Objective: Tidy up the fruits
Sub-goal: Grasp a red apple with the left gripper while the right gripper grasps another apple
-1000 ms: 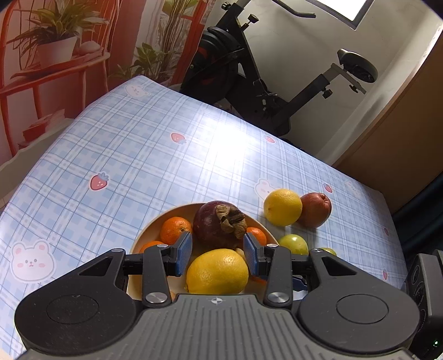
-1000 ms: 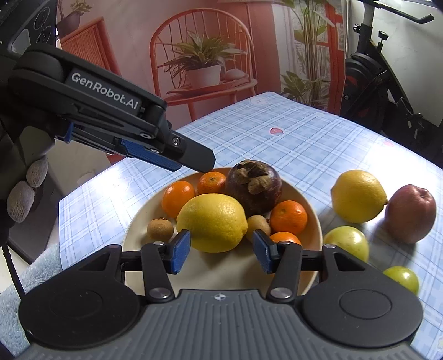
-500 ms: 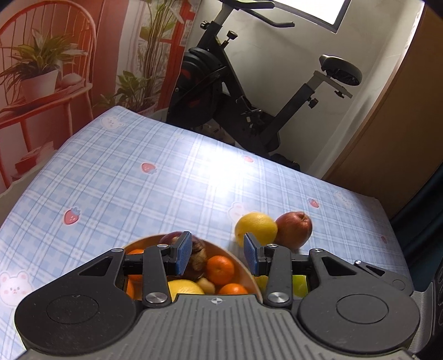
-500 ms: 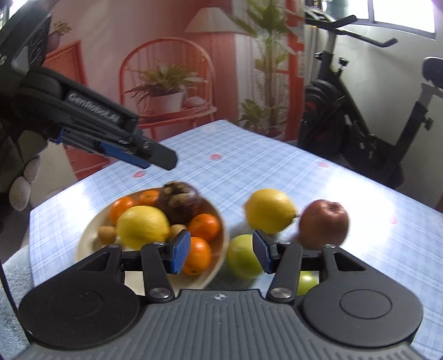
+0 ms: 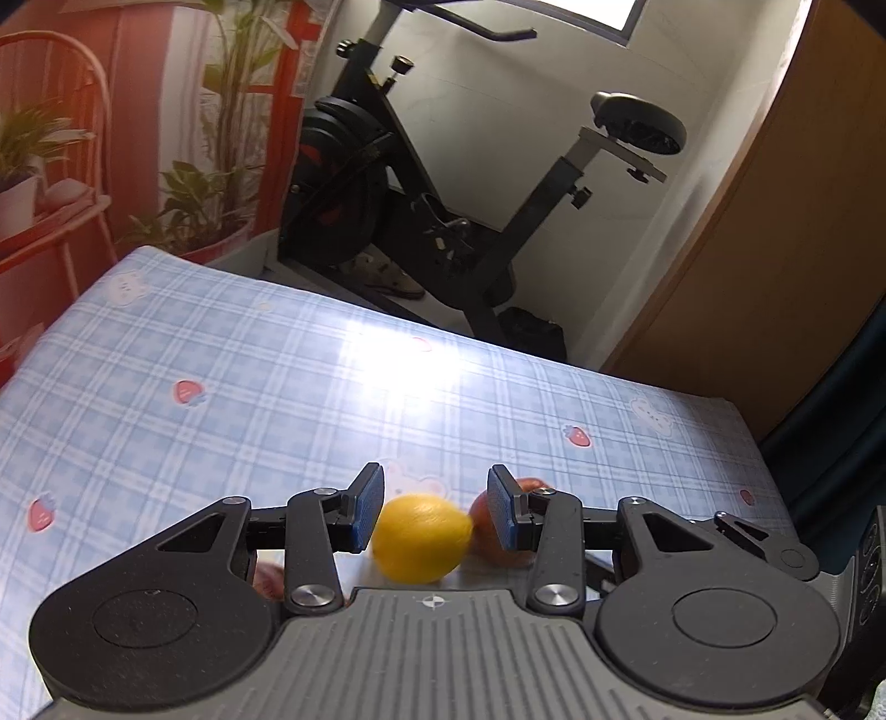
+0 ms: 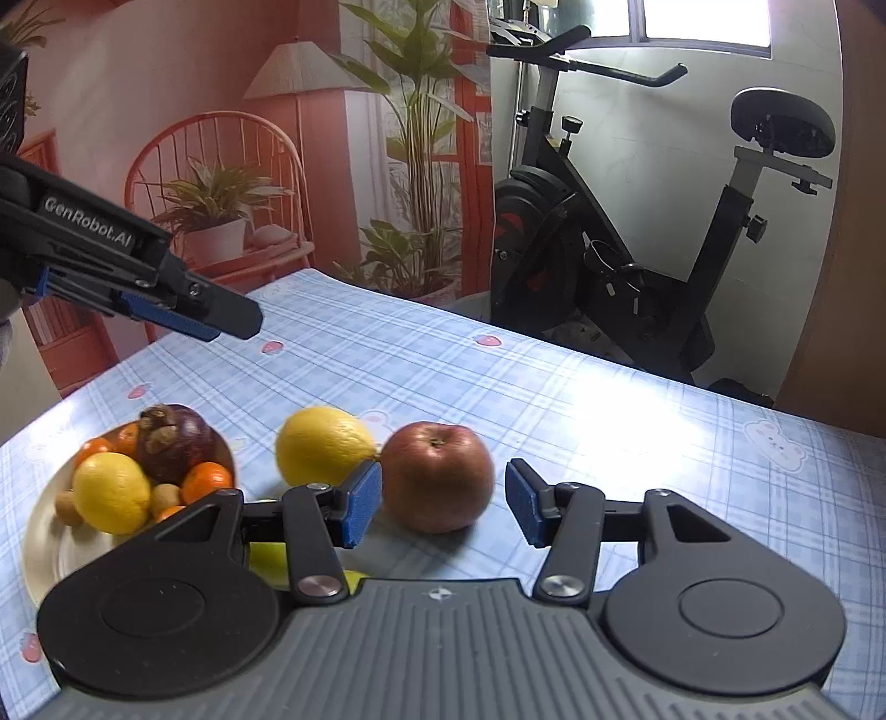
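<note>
Daylight from the window, which is blown out white. Strong glare patch on the tablecloth; same patch in the right view. Room evenly bright, shadows soft. Lemon motion-blurred in the left view. Fisheye bends the door and darkens corners. Plate slightly soft.

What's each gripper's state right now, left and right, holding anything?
Left gripper: open, empty, lined up over the loose lemon on the table.
Right gripper: open, empty, the red apple sits just ahead between its fingers.
</note>
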The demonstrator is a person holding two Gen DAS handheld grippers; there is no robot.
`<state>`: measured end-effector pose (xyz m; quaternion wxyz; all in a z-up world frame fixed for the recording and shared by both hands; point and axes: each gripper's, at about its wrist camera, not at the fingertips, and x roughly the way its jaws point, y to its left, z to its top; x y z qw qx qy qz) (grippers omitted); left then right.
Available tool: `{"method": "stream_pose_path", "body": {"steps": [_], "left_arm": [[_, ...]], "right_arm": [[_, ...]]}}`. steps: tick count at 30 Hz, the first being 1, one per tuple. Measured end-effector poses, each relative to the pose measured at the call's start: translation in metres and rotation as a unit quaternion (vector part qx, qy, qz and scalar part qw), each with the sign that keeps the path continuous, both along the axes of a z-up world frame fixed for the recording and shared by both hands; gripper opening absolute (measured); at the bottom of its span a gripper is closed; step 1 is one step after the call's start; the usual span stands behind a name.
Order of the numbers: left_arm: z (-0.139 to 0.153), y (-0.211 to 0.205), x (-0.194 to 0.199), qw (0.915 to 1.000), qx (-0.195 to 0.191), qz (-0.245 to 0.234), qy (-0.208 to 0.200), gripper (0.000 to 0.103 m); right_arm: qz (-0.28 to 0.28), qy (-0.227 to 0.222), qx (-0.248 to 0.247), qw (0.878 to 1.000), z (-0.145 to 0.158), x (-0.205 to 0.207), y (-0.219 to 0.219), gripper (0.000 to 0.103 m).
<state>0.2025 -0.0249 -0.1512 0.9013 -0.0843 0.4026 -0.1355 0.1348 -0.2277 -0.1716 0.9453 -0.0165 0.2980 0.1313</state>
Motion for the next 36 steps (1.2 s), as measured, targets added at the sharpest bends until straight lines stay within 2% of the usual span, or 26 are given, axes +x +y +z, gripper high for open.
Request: {"method": "stream_pose_path", "body": {"steps": [4, 9, 17, 22, 28, 30, 36], "left_arm": [[-0.01, -0.02, 0.022, 0.9995, -0.002, -0.025, 0.018, 0.042], [-0.029, -0.038, 0.047, 0.9972, -0.014, -0.049, 0.054, 0.042], [-0.053, -0.044, 0.069, 0.992, -0.041, -0.059, 0.103, 0.042], [-0.064, -0.047, 0.074, 0.9889, -0.043, -0.071, 0.124, 0.042], [-0.063, -0.056, 0.072, 0.9878, -0.025, -0.097, 0.119, 0.041], [-0.061, -0.059, 0.072, 0.9873, -0.018, -0.104, 0.119, 0.033], [-0.05, -0.062, 0.064, 0.9867, -0.025, -0.115, 0.112, 0.033]], "right_arm": [[0.023, 0.012, -0.018, 1.0, -0.014, 0.009, 0.002, 0.054], [0.034, 0.03, -0.013, 0.999, -0.029, 0.02, 0.0, 0.054], [0.063, 0.039, -0.005, 0.997, -0.038, 0.029, 0.001, 0.055], [0.066, 0.044, 0.004, 0.997, -0.043, 0.034, 0.0, 0.061], [0.062, 0.049, 0.013, 0.997, -0.044, 0.037, -0.003, 0.06], [0.058, 0.05, 0.012, 0.997, -0.042, 0.035, -0.004, 0.06], [0.05, 0.043, 0.012, 0.998, -0.03, 0.024, -0.009, 0.06]]}}
